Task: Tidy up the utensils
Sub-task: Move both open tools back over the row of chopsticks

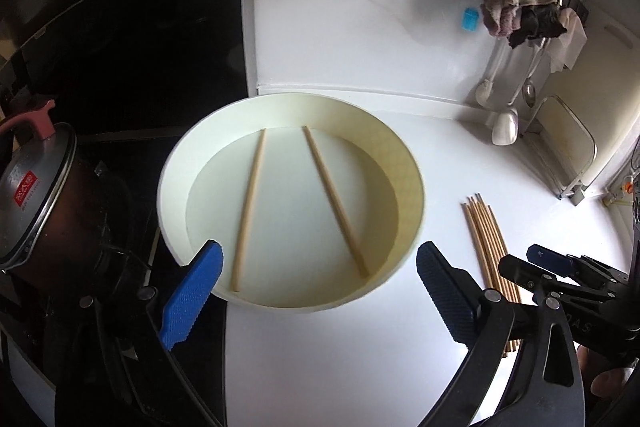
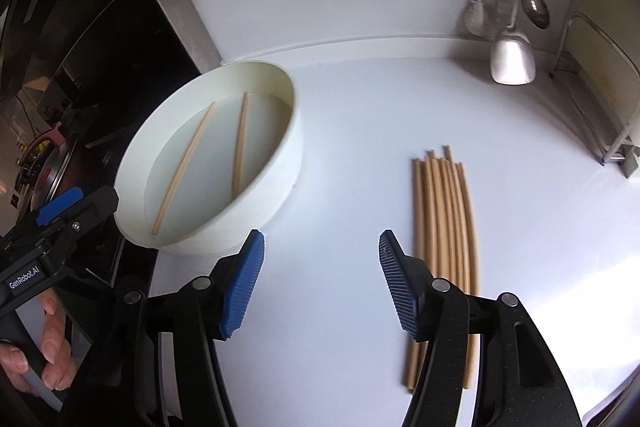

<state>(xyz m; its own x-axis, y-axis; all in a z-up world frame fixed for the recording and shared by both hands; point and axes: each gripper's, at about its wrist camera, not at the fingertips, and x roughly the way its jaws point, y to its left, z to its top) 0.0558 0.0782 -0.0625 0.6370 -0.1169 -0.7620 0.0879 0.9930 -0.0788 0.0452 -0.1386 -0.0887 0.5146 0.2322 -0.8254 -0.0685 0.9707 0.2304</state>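
**Two chopsticks in the bowl, the bundle on the counter**

A round white bowl [image 1: 404, 163] is seen on the white counter [image 1: 320, 355], beside the black stove [image 1: 132, 59]. Two chopsticks [image 1: 335, 201] are laid flat on its floor, set apart from each other and spread wider at the near ends. A bundle of chopsticks [image 2: 446, 227] is laid side by side on the counter, well apart from the bowl, to its right.

The left gripper [image 1: 318, 287] is held over the near rim of the bowl, its blue pads [image 1: 192, 301] spread wide with nothing between them. The right gripper [image 2: 322, 283] is held above bare counter between bowl and bundle, its pads likewise apart and nothing gripped; the right pad is seen just over the bundle's left edge.

A lidded pot [image 1: 36, 195] is seen on the stove, and ladles [image 2: 534, 3] are hung at the back wall.
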